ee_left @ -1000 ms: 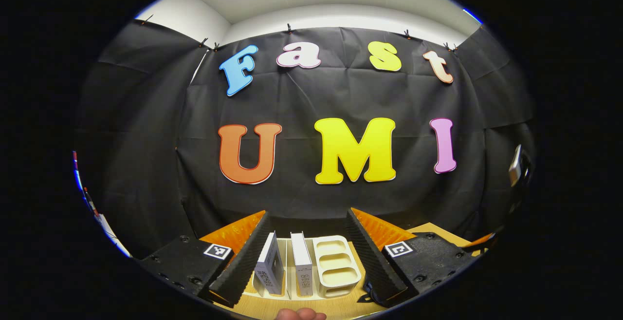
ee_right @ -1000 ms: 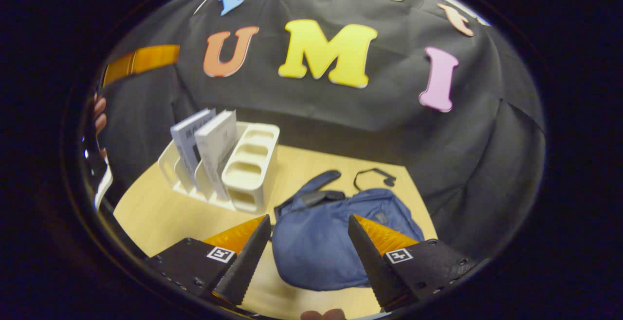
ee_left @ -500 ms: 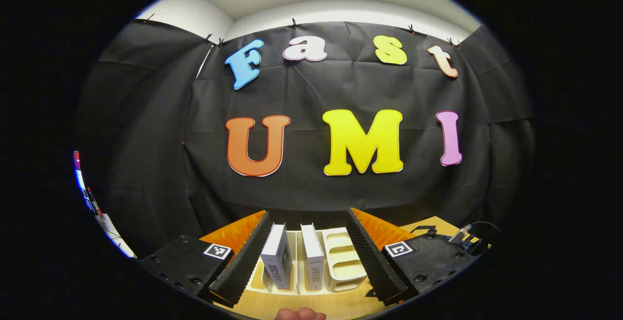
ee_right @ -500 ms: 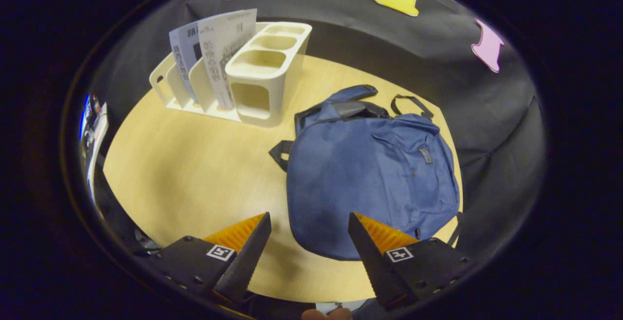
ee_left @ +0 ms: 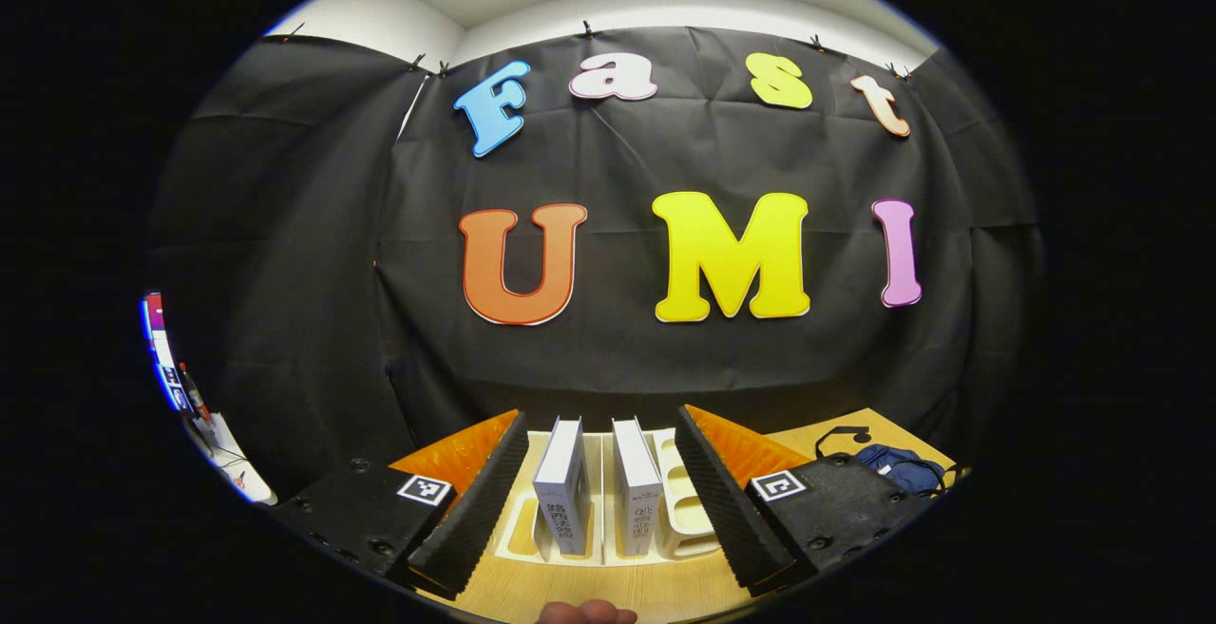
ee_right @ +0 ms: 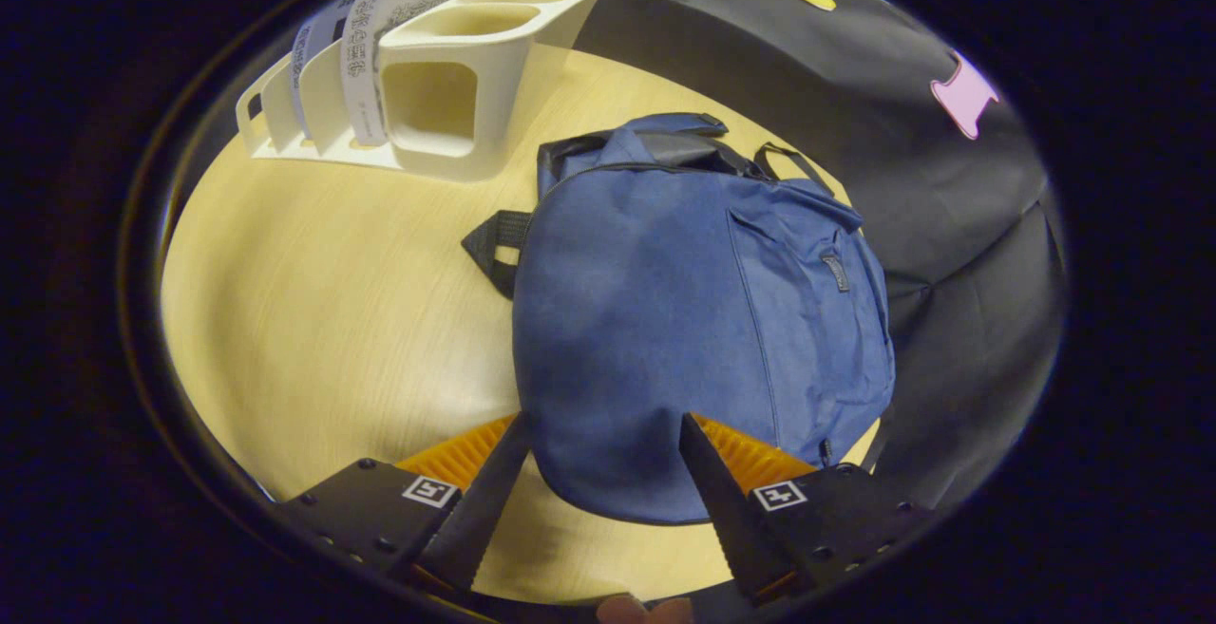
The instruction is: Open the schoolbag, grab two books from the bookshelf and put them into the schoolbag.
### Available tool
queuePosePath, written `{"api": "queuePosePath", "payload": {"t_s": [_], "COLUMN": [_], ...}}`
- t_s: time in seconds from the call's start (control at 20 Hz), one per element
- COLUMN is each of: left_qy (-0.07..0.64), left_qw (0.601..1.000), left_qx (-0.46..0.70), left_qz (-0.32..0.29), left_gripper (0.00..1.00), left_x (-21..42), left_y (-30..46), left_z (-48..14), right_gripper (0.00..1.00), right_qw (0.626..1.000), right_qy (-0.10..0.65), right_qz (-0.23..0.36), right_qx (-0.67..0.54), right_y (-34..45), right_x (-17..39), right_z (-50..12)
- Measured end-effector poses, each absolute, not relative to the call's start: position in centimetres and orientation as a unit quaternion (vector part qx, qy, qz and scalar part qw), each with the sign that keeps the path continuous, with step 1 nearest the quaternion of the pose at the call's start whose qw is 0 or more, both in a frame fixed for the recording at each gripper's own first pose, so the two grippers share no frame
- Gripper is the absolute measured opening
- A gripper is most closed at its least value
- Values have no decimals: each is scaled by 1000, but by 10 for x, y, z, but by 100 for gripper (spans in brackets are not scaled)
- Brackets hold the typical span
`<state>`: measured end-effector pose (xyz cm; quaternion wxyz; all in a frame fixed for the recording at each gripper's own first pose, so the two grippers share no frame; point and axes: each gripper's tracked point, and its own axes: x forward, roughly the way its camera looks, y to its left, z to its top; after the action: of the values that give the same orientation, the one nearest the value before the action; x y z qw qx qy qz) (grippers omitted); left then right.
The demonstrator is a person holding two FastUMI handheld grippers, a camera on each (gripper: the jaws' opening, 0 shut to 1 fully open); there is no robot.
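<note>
Right gripper (ee_right: 600, 472) wide open, empty, poised over near end of blue schoolbag (ee_right: 693, 320), lying flat, zipper end far. Left gripper (ee_left: 600, 491) open, empty, lined up on two upright books (ee_left: 562, 491) in bookshelf (ee_left: 684, 501) at table's far edge.

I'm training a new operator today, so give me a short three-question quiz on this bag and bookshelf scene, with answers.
1. True or false: the dark blue fabric schoolbag stands upright on the pale wooden table.
2. How many white-spined books stand in the cream plastic bookshelf?
3. Multiple choice: the right gripper is A) shut on a strap, B) open over the near end of the schoolbag, C) open around a book.

Key
1. False: it lies flat.
2. Two, upright in neighbouring slots, between the open fingers of the left gripper.
3. B.
</note>
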<state>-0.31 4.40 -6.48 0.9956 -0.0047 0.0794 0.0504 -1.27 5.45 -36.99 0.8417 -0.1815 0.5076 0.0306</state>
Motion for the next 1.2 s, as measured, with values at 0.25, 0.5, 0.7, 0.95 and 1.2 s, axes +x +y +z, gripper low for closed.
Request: {"api": "queuePosePath", "payload": {"t_s": [0.25,0.5,0.7,0.95,1.2], "left_qy": [78,82,82,84,80], "left_qw": [996,996,996,995,996], "left_qx": [-1,-3,-6,-12,-8], "left_qz": [44,42,42,42,39], "left_gripper": [98,98,98,98,98], "left_x": [-1,2,2,4,5], "left_y": [41,39,39,40,41], "left_z": [-64,-67,-68,-71,-68], "right_gripper": [96,84,51,19,31], "right_qw": [844,858,870,884,875], "right_qy": [494,473,446,396,403], "right_qz": [14,19,-9,-77,-137], "right_qx": [-208,-200,-209,-236,-231], "right_y": [49,52,43,6,-30], "right_x": [-6,0,6,17,27], "right_z": [-373,-361,-336,-298,-299]}}
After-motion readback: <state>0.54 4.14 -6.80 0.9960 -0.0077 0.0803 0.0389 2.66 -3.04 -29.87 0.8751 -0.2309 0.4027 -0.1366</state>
